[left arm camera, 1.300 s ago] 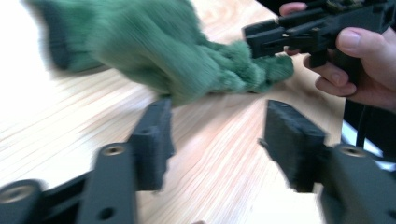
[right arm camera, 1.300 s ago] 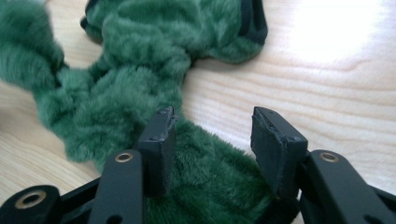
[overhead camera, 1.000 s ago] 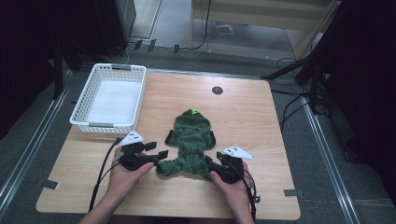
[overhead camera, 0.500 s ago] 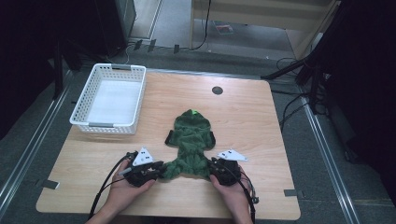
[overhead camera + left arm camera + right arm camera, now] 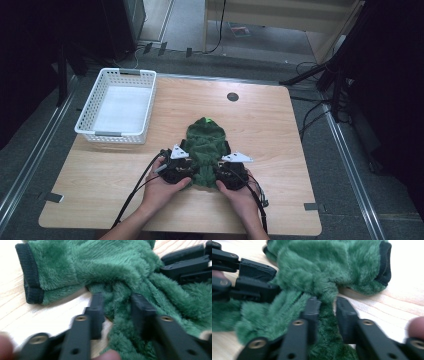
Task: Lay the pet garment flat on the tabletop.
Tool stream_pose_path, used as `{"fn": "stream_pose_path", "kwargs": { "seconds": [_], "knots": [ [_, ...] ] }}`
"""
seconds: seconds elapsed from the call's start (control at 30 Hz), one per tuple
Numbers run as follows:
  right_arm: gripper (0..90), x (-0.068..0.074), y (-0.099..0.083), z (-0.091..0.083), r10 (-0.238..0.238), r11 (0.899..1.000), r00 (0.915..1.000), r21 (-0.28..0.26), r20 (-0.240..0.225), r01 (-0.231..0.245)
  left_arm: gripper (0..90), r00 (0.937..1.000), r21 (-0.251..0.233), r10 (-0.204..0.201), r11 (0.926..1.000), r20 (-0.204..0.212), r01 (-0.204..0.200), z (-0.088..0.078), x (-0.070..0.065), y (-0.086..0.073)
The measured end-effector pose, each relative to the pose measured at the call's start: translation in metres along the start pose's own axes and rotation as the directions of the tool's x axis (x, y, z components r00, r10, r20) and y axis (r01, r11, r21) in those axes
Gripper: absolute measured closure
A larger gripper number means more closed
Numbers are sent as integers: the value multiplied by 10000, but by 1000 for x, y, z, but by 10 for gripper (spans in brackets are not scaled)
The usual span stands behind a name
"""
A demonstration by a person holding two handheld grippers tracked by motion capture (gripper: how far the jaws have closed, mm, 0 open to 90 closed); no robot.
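- One green fleece garment [image 5: 205, 150] lay on the wooden table [image 5: 280, 135], at the near middle, just ahead of the person's two hands.
- The garment was thick and plushy, with a small bright green patch at its far end and dark ribbed cuffs on two sleeve-like ends; one cuff [image 5: 31, 277] showed in the left gripper view, another [image 5: 385, 263] in the right gripper view.
- Two grippers worked it, each with a grey three-cornered plate on top and a dark cable trailing toward the table's near edge.
- The left gripper [image 5: 116, 307] had its two black jaws closed around a bunched fold of the fleece, with fabric pressed between them.
- The right gripper [image 5: 328, 310] likewise pinched a gathered ridge of the fleece between its jaws, which stood only a narrow gap apart.
- Each gripper's view also showed the other gripper's black jaws against the fleece farther off.
- One white plastic basket [image 5: 85, 117], rectangular with latticed walls, sat at the table's far left corner, well apart from the garment; a flat white sheet lined its bottom.
- One small round dark hole [image 5: 232, 96] marked the tabletop near its far edge.
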State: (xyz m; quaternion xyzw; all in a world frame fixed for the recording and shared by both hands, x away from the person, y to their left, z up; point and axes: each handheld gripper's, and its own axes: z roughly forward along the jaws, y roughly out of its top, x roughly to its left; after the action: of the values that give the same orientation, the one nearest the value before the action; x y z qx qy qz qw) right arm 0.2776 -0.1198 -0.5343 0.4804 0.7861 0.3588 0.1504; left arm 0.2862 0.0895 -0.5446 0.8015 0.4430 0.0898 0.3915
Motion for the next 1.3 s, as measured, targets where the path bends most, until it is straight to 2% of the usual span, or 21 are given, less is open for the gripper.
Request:
{"fn": "stream_pose_path", "kwargs": {
  "seconds": [0.07,0.13,0.2,0.27,0.33,0.4,0.47,0.5,0.6,0.73,0.83,0.93,0.97,1.07,1.17,1.23,1.3],
  "knots": [
    [843,-1,-2,0,-44,9999,9996,-150,287,48,802,9998,-58,-100,9999,160,101,-3,3,0],
    [872,-3,-2,-2,5,9995,9984,-313,567,13,855,9999,-232,-123,9997,-74,122,-6,6,-1],
    [883,-7,-3,-5,8,9991,9964,-424,844,28,862,9992,-430,-378,9984,-108,373,-10,12,-2],
    [884,-10,-5,-6,111,9991,9959,-428,898,-73,857,9981,-498,-607,9969,31,608,-11,18,-3],
    [854,-11,-6,-5,105,9993,9974,-356,712,-80,770,9954,-588,-824,9946,485,852,-11,22,-3],
    [752,-11,-5,-7,87,9989,9994,-460,350,-71,602,9931,-777,-892,9924,767,952,-15,24,-2],
    [686,-12,-4,-14,155,9967,9999,-798,26,-152,517,9896,-1094,-941,9883,1092,1060,-24,25,-1],
    [665,-13,-4,-19,208,9951,9996,-964,-197,-226,504,9884,-1195,-928,9870,1202,1072,-30,26,-2],
    [647,-17,-6,-35,262,9919,9991,-1236,-345,-302,494,9863,-1373,-928,9842,1364,1116,-45,29,-10],
    [634,-20,-21,-50,261,9922,9987,-1205,-426,-311,501,9899,-1173,-640,9899,1265,790,-59,30,-30],
    [633,-22,-34,-60,314,9937,9988,-1067,-366,-352,527,9928,-943,-542,9935,1066,644,-61,32,-49],
    [634,-24,-47,-65,390,9951,9986,-900,-357,-421,536,9903,-827,-772,9928,1153,870,-61,34,-63],
    [634,-24,-51,-65,384,9960,9986,-788,-360,-411,540,9903,-927,-814,9914,1122,920,-62,34,-65],
    [637,-22,-60,-63,380,9983,9983,-425,-453,-399,561,9917,-1236,-586,9897,1149,728,-65,32,-66],
    [632,-18,-63,-64,235,9992,9979,-308,-596,-253,596,9916,-1153,-385,9919,1239,529,-64,29,-68],
    [609,-18,-61,-66,138,9989,9979,-446,-639,-166,608,9916,-1192,-262,9920,1267,414,-64,29,-68],
    [592,-20,-52,-69,258,9964,9976,-785,-649,-309,608,9903,-1183,-364,9916,1344,525,-65,31,-68]
  ]
}}
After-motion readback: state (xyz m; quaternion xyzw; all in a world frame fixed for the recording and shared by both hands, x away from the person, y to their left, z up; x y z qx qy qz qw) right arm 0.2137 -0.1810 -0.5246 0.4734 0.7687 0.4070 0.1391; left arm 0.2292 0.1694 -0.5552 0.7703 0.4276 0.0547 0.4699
